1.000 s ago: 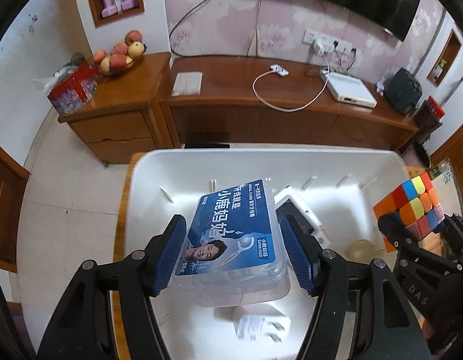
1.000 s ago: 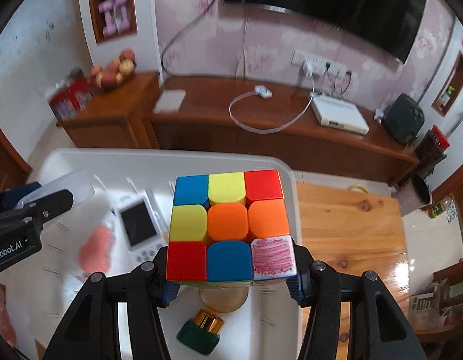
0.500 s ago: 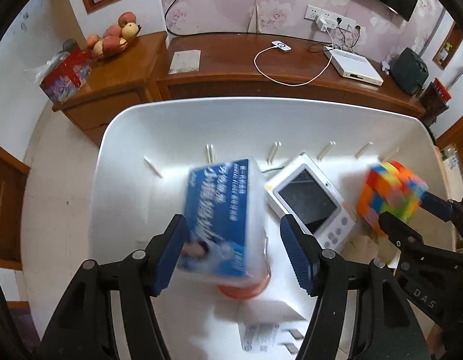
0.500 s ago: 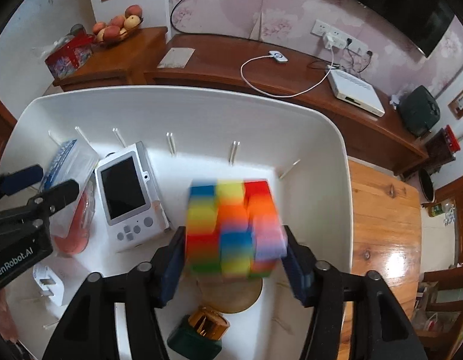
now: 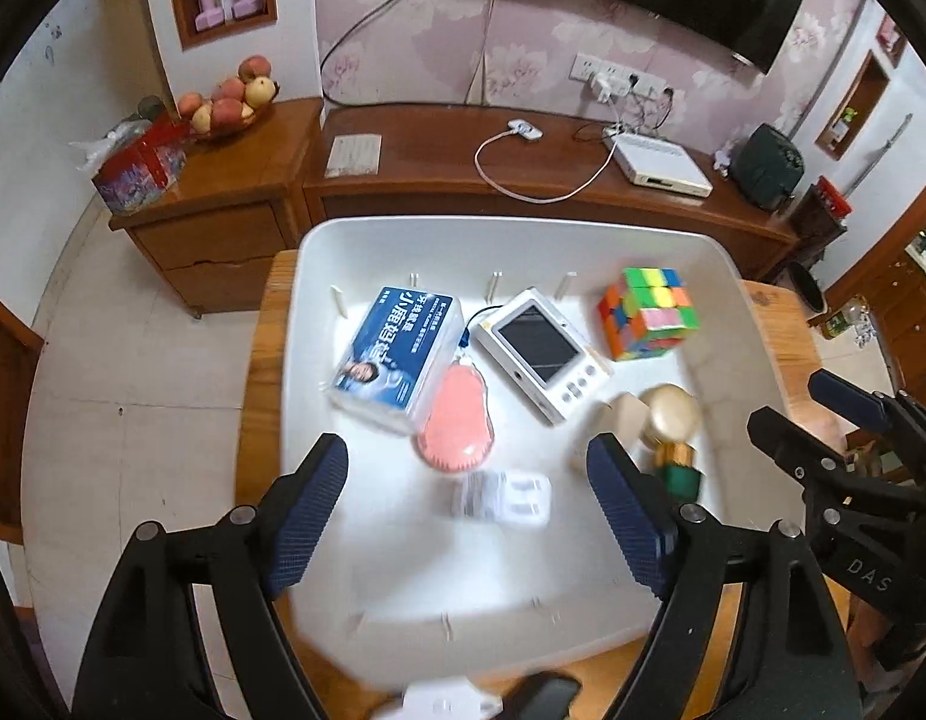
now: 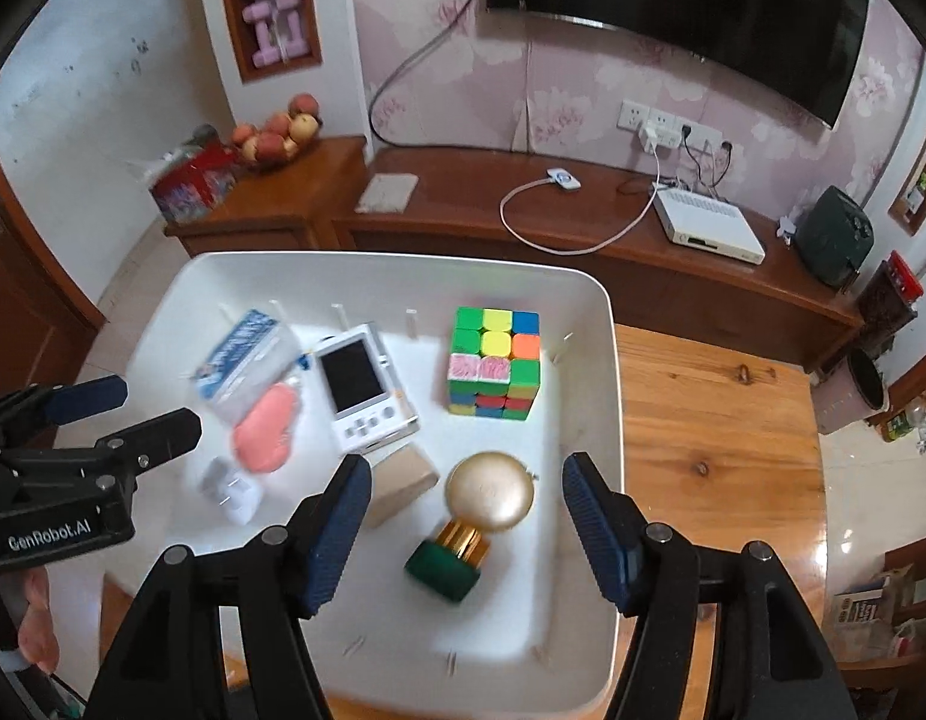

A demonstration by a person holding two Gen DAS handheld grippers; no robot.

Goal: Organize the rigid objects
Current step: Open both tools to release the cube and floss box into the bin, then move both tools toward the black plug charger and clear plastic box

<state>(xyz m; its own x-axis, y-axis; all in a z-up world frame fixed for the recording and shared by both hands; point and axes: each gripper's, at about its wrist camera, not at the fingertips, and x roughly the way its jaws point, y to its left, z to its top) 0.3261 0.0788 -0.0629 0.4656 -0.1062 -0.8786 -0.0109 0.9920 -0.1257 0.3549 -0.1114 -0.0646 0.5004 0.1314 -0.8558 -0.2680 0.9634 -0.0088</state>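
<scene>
Left tongs: your left tongs stand wide apart over the near half of the white plastic tray, with nothing between the blue pads; the jaws have just been opening.
Right tongs: your right tongs are also spread and empty; their jaws have just been opening too, though less.
Floss box: the clear plastic box with the blue printed label lies flat in the tray, ahead of your left tongs and a little to their left, free of both pads.
Cube: the multicoloured puzzle cube sits on the tray floor straight ahead of your right tongs, near the far right wall, apart from the pads.
Pink item: a flat salmon-pink oval piece lies ahead of your left tongs, its far end tucked against the floss box.
Handheld: a white handheld device with a dark screen lies between the box and the cube.
Bottle: a round gold-capped bottle with a dark green base lies just ahead of, and between, the pads of your right tongs.
Adapter: a white plug adapter, blurred, lies between the pads of your left tongs.
Tabletop: the tray rests on a wooden tabletop, bare to the right of your right tongs.
</scene>
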